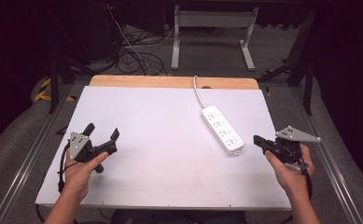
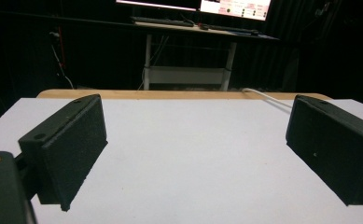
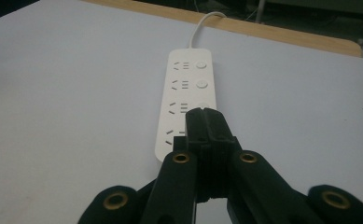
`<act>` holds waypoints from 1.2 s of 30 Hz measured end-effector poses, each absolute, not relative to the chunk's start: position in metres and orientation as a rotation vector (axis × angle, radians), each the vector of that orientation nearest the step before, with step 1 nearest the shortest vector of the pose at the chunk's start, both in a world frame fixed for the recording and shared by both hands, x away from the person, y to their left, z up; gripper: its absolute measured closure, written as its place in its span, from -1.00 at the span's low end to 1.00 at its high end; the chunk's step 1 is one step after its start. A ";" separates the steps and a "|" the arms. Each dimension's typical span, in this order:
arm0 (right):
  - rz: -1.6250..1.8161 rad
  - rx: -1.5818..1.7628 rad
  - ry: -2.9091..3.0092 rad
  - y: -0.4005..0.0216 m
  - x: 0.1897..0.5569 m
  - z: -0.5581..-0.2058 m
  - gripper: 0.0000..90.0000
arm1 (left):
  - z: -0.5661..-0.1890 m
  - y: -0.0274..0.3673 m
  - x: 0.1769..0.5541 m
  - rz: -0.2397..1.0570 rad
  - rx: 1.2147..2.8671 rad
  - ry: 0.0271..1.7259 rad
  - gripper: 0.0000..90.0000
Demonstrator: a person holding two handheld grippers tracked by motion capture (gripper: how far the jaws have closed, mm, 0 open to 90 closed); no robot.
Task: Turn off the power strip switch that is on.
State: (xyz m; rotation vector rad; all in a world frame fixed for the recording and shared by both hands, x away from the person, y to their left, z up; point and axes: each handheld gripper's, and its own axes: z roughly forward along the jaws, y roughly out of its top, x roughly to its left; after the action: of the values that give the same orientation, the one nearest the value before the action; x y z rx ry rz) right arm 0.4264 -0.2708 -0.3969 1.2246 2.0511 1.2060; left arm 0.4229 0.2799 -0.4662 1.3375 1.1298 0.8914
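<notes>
A white power strip (image 1: 222,129) lies on the white table (image 1: 160,140), right of centre, its cord (image 1: 198,93) running to the far edge. My right gripper (image 1: 257,140) is held at the right side of the table, just right of the strip's near end, jaws pressed together with nothing between them. In the right gripper view the shut gripper (image 3: 204,113) hovers over the near end of the power strip (image 3: 181,93). My left gripper (image 1: 102,131) rests at the left side, jaws wide apart and empty. Its two black pads (image 2: 69,144) frame bare tabletop in the left gripper view.
A wooden strip (image 1: 170,82) edges the table's far side. Beyond it are a white desk frame (image 1: 212,32) and tangled cables (image 1: 132,56) on the floor. Metal rails (image 1: 25,158) run along both sides of the table. A desk with monitors (image 2: 193,5) stands behind.
</notes>
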 end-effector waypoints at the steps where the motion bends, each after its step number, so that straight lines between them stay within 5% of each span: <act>1: 1.199 1.229 2.063 -0.270 0.428 -0.394 1.00 | -0.466 0.280 0.423 0.891 1.338 1.129 -0.88; 36: 1.152 1.119 2.124 -0.207 0.502 -0.326 1.00 | -0.472 0.290 0.408 0.913 1.398 1.129 -0.86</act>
State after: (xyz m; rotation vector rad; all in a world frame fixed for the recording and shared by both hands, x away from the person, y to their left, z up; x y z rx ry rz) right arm 0.5023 -0.2067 -0.3259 1.1189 2.1245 1.1524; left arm 0.4082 0.2896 -0.4720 1.3976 1.1290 0.9125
